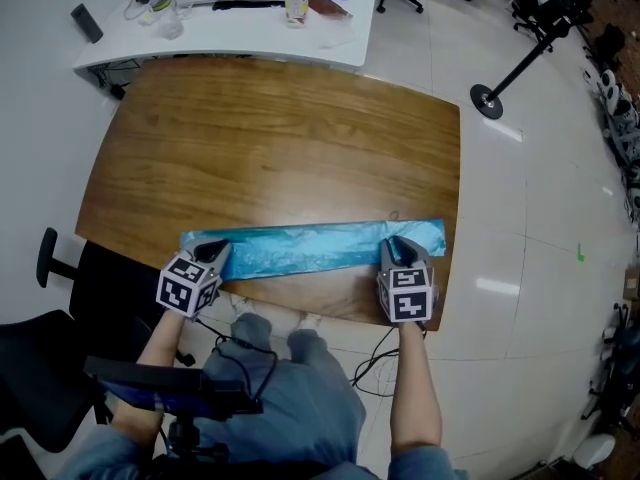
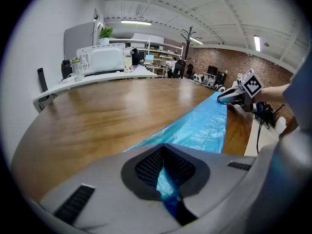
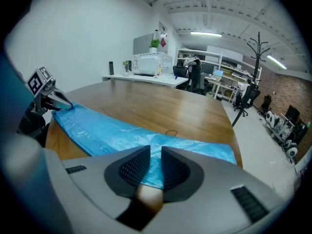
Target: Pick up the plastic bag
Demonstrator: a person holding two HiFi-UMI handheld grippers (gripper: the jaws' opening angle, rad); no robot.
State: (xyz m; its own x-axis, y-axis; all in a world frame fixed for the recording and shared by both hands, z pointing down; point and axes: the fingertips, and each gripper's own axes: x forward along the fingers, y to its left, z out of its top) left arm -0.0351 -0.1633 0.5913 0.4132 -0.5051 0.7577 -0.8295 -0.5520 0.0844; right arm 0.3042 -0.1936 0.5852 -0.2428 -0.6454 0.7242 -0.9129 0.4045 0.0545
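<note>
A long blue plastic bag (image 1: 310,249) lies flat along the lower edge of a wooden table (image 1: 280,138), its long axis running left to right in the head view. At its left end, the left gripper (image 1: 214,252) has its jaws clenched on a fold of blue film. Near the right end, the right gripper (image 1: 396,247) holds its jaws a narrow slit apart. The bag's near edge lies just at their tips and does not look pinched.

Both forearms reach forward. The left gripper (image 1: 216,253) pinches the plastic bag (image 1: 310,248). The right gripper's (image 1: 395,245) jaws stand narrowly apart, seemingly unclamped.
</note>
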